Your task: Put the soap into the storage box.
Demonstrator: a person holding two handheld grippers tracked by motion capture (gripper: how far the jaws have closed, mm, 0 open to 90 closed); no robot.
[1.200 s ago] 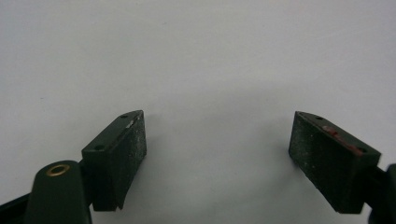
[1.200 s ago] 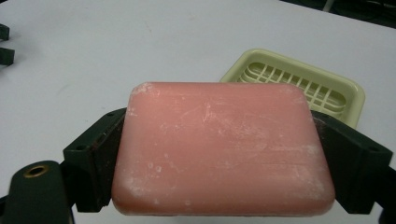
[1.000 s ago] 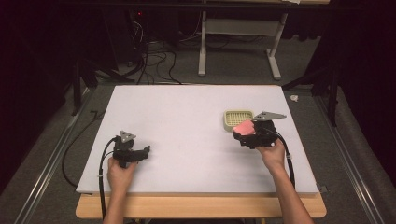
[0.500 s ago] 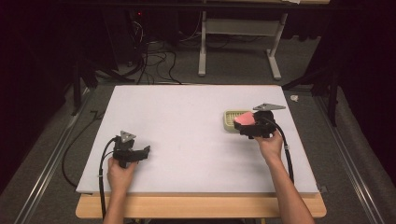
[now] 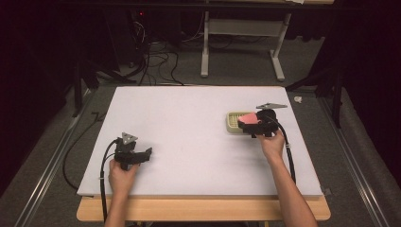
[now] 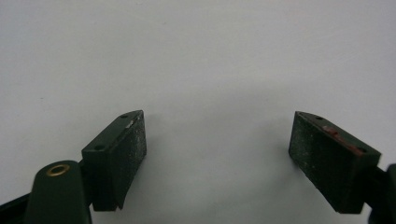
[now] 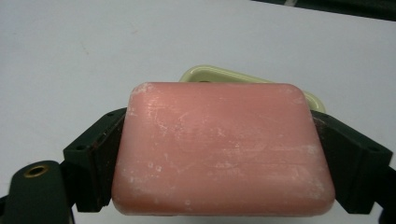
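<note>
A pink bar of soap [image 7: 224,149] is clamped flat between the two black jaws of my right gripper [image 7: 224,163]. In the high view the soap [image 5: 248,118] is held just above a pale yellow soap dish [image 5: 234,121] at the right of the white table. The dish [image 7: 205,74] peeks out behind the soap in the right gripper view. My left gripper [image 5: 146,154] rests low at the front left of the table. In the left gripper view it [image 6: 217,154] stands open with bare table between its pads.
The white table top [image 5: 189,127] has a wooden front edge [image 5: 203,208]. Behind it stand a table frame's legs [image 5: 204,52] and loose cables [image 5: 151,61] on the dark floor. A metal rail [image 5: 47,165] runs along the left side.
My right gripper has carried the soap leftwards and slightly away from the person, over the soap dish. The left gripper has stayed where it was.
</note>
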